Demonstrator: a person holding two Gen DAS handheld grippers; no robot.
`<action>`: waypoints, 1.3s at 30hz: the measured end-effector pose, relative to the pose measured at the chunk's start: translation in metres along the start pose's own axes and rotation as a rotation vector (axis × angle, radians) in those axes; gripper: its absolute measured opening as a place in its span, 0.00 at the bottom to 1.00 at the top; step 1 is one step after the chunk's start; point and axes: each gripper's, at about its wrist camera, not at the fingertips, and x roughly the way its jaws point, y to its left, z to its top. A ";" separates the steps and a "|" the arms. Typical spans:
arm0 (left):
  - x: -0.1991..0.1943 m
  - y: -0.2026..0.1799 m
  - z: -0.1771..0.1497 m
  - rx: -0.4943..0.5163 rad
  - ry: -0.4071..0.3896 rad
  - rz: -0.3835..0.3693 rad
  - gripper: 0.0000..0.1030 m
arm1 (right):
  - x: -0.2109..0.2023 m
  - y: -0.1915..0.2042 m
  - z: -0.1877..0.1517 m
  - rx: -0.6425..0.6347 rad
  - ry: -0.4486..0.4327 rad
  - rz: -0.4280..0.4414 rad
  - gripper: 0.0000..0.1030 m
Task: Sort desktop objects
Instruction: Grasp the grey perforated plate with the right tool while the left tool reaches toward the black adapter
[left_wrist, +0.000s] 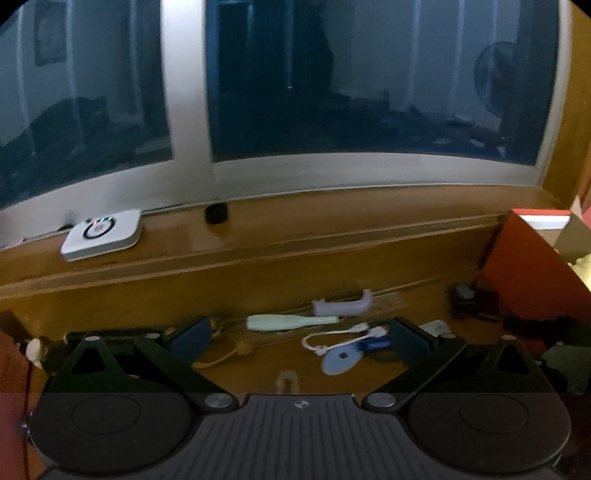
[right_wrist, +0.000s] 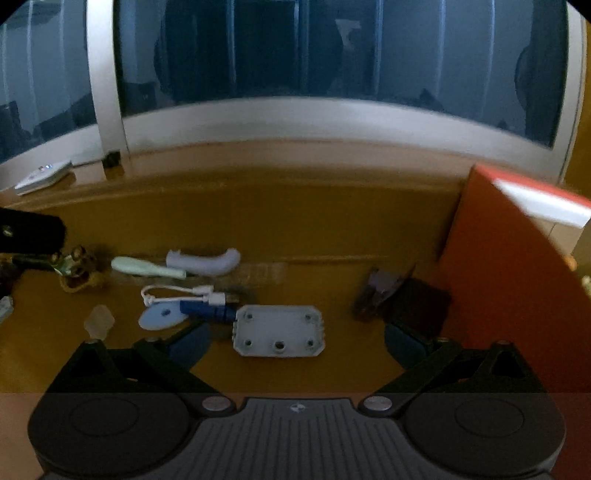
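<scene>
I'm holding both tongs apart, empty: left tongs (left_wrist: 299, 341) facing USB stick (left_wrist: 373, 346) at 1 o'clock; right tongs (right_wrist: 295, 341) hovering w/ grey plate (right_wrist: 279, 330) between fingers.

1. Desk (right_wrist: 295, 221): wood look, amber varnish, smooth, faint sheen.
2. Grey plate (right_wrist: 279, 331): matt moulded plastic, screw holes.
3. Mint handle (right_wrist: 146, 266): smooth plastic, slight gloss.
4. Lilac bracket (right_wrist: 205, 261): matt plastic.
5. White cable (right_wrist: 177, 291): smooth rubbery sheath.
6. Blue disc (right_wrist: 160, 317): flat, smooth, looks like plastic.
7. Red box (right_wrist: 517, 277): matt, card-like walls.
8. White device (left_wrist: 101, 234) on the ledge: glossy plastic shell.
9. Right gripper (right_wrist: 295, 341): black matt plastic links, metal rivets, blue pads (right_wrist: 190, 345), ribbed grey base.
10. Window frame (left_wrist: 184, 92): smooth pale painted finish.
</scene>
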 end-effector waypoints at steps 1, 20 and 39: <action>0.002 0.004 0.000 -0.006 0.006 0.004 1.00 | 0.005 0.001 -0.002 0.002 0.011 0.002 0.98; 0.047 0.010 0.004 -0.017 0.084 -0.032 1.00 | 0.036 0.000 -0.010 0.011 0.061 0.019 0.68; 0.043 -0.006 -0.004 0.021 0.100 -0.099 1.00 | 0.000 -0.013 -0.004 0.024 -0.003 -0.020 0.68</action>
